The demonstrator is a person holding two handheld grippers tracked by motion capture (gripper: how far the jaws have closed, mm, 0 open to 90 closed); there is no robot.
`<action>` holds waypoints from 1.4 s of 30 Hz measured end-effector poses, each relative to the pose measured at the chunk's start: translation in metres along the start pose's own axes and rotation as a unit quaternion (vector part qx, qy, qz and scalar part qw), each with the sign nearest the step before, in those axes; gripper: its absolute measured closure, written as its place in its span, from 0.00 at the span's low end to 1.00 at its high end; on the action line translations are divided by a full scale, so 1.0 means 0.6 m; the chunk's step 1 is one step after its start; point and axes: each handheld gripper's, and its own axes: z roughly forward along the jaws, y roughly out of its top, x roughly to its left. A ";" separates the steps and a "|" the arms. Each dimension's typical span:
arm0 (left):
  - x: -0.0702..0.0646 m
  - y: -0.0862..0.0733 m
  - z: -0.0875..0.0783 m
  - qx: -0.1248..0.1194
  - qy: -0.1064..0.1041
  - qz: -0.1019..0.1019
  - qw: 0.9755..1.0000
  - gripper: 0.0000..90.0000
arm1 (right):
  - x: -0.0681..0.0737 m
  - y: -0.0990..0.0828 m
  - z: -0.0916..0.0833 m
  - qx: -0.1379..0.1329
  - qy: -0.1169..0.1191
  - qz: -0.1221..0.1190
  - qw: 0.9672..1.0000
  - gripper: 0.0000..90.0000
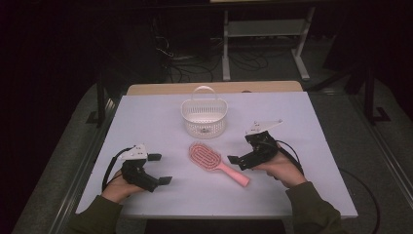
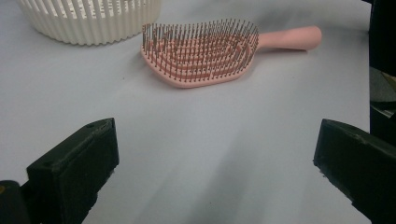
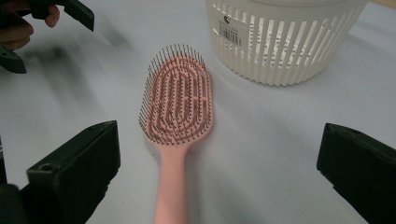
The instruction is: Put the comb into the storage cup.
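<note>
We see a pink hairbrush (image 1: 217, 165) lying flat on the white table (image 1: 302, 190), bristles up, near the middle and a little toward the person's side. Its oval head points toward the far left and its handle runs back toward the near right. In the right gripper view the hairbrush (image 3: 176, 116) lies straight ahead, its handle coming down between the two black jaws without touching either. In the left gripper view the hairbrush (image 2: 205, 51) lies crosswise farther off, head at left and handle at right.

Our right tool (image 1: 242, 163) sits just beside the end of the handle; its jaws stand wide apart and have hold of nothing. Our left tool (image 1: 159, 168) rests on the table left of the brush head, clearly apart from it, jaws likewise spread wide and empty. A hand grips each tool from below, dark green sleeves at the near edge.

Just beyond the brush head stands a white slatted basket (image 1: 191, 113) with an arched handle, upright, close to the brush but not touching it. A barcode sticker (image 3: 233, 31) shows on its wall.
</note>
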 end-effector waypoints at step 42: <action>0.000 0.001 -0.002 -0.005 0.000 0.002 1.000 0.00 | 0.023 0.045 0.045 0.004 0.022 -0.009 1.000 0.00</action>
